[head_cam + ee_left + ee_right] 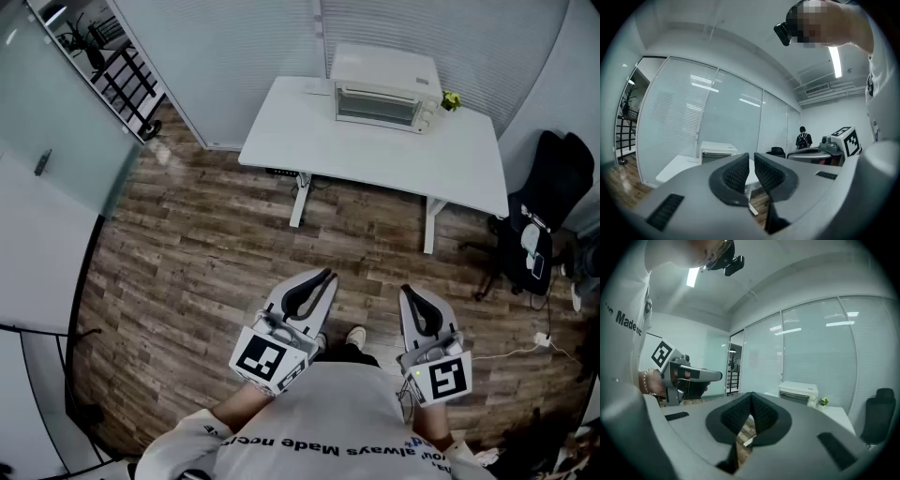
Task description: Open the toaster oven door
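Note:
The white toaster oven (384, 89) stands at the back of a white table (309, 131), its glass door (377, 105) closed. Both grippers hang close to my body, far short of the table, over the wooden floor. My left gripper (323, 278) points toward the oven (717, 151); its pads (738, 171) stand a narrow gap apart with nothing between them. My right gripper (410, 292) is shut, its pads (764, 411) meeting at the tip, empty. In the right gripper view the oven (798, 392) shows ahead to the right.
A small green plant (451, 99) sits right of the oven. A black office chair (548, 202) stands right of the table, a black rack (122, 75) at the far left. Glass partitions run behind the table. A cable (525, 347) lies on the floor. A person with a backpack (803, 139) stands far off.

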